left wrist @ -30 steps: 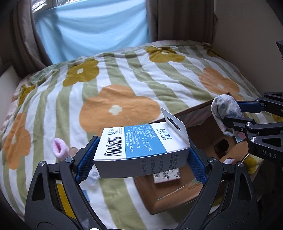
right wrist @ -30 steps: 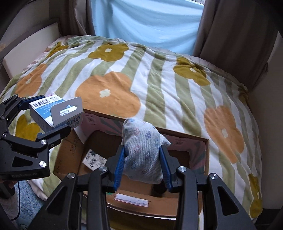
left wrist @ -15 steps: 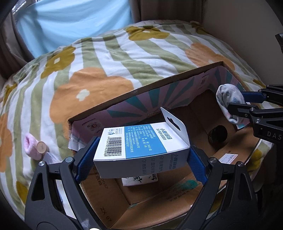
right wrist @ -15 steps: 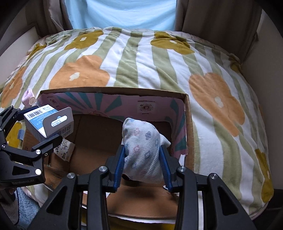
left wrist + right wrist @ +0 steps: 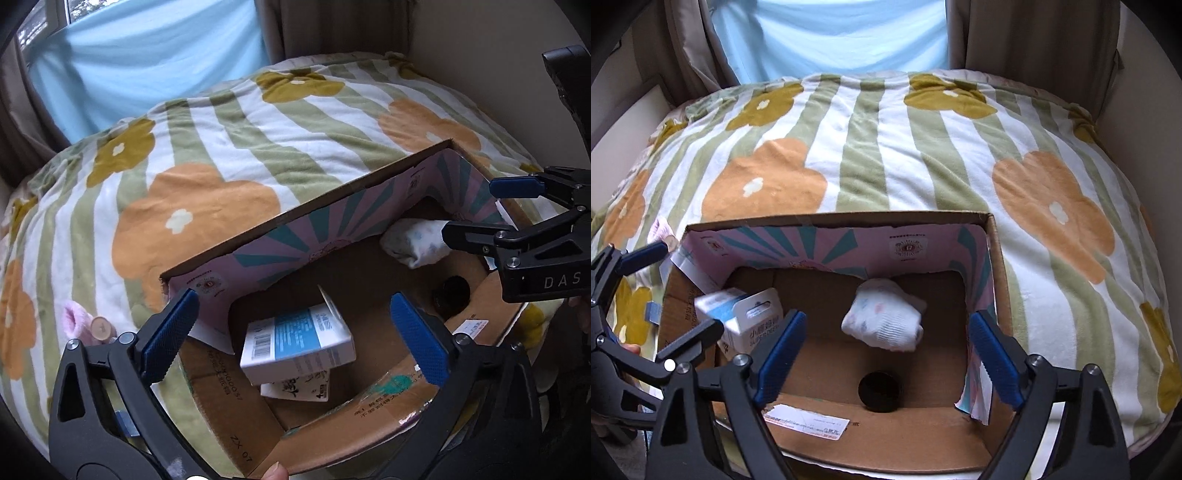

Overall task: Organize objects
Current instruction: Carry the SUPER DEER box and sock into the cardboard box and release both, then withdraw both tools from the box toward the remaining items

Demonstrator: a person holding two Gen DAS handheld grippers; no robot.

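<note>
An open cardboard box (image 5: 332,195) (image 5: 834,217) lies on the flowered bed cover. My left gripper (image 5: 295,339) is open above its left part; a white and blue carton (image 5: 295,345) (image 5: 738,317) lies inside, on a small printed packet (image 5: 295,389). My right gripper (image 5: 884,349) is open over the right part; a patterned white sock (image 5: 884,319) (image 5: 415,242) lies inside near the back wall. The right gripper also shows in the left wrist view (image 5: 480,210).
A black round object (image 5: 879,391) sits on the box floor near the front. A pink sock with a wooden button (image 5: 86,325) lies on the cover left of the box. Curtains and a wall close in the bed behind and to the right.
Both grippers have opened. The carton has dropped from the left gripper into the box, and the sock has dropped from the right gripper into the box.
</note>
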